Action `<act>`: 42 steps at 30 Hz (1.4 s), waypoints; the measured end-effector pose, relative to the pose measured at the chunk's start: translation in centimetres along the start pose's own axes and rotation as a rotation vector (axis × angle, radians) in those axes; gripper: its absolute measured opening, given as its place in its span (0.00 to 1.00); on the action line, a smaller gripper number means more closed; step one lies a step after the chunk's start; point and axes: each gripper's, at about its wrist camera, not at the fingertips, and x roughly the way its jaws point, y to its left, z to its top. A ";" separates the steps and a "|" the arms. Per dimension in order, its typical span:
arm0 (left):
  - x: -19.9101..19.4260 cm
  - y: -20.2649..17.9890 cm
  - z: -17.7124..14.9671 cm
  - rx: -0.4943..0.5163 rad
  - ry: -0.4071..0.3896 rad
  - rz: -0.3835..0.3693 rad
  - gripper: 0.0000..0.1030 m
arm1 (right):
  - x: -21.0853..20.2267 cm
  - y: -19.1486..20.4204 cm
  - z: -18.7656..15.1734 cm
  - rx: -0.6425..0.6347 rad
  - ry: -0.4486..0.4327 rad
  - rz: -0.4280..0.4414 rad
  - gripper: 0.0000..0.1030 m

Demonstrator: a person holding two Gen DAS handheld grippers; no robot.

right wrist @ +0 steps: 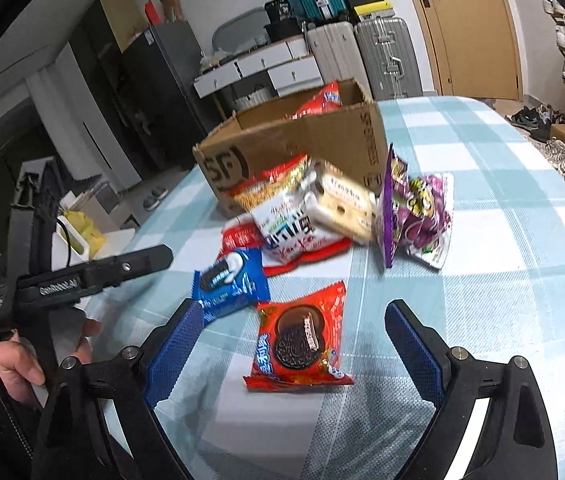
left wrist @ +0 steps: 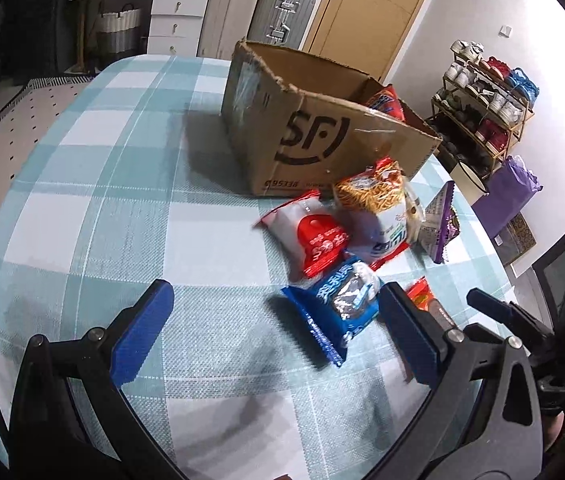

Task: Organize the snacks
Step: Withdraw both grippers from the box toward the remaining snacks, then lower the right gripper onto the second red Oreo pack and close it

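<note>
An open cardboard box point(left wrist: 314, 136) point(right wrist: 322, 132) stands on the checked tablecloth with a red packet point(left wrist: 386, 102) point(right wrist: 322, 100) inside. In front of it lies a heap of snacks: a blue cookie pack point(left wrist: 338, 304) point(right wrist: 230, 280), a red cookie pack point(right wrist: 302, 340), a red-and-white packet point(left wrist: 306, 236), a noodle bag point(left wrist: 378, 208) point(right wrist: 286, 208), a beige bar point(right wrist: 342, 204) and a purple packet point(left wrist: 442, 224) point(right wrist: 414, 212). My left gripper point(left wrist: 274, 312) is open, low over the cloth, the blue pack by its right finger. My right gripper point(right wrist: 294, 320) is open with the red cookie pack lying between its fingers.
The table point(left wrist: 102, 200) has bare cloth to the left of the box. Suitcases point(left wrist: 278, 12) point(right wrist: 386, 56), white drawers point(left wrist: 174, 20), a wooden door point(left wrist: 366, 12) and a shoe rack point(left wrist: 482, 108) stand around the room. A hand point(right wrist: 22, 356) holds the left gripper's handle.
</note>
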 end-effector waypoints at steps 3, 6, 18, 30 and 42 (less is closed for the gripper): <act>0.3 0.5 -0.2 -0.006 0.010 0.001 0.99 | 1.0 -0.1 -0.2 0.007 0.032 -0.005 0.91; 0.5 0.8 -0.2 -0.012 0.015 0.004 0.99 | 1.6 -0.1 -0.4 0.005 0.047 -0.007 0.89; 0.7 1.2 -0.1 -0.012 0.022 0.014 0.99 | 3.5 0.5 -1.3 -0.072 0.120 -0.031 0.47; 1.1 0.3 0.0 0.006 0.034 0.011 0.99 | 1.2 -1.3 -1.1 -0.007 0.048 0.012 0.46; 3.2 -1.9 -0.2 0.048 0.103 -0.031 0.99 | 0.2 -1.9 -1.6 0.012 0.025 0.036 0.46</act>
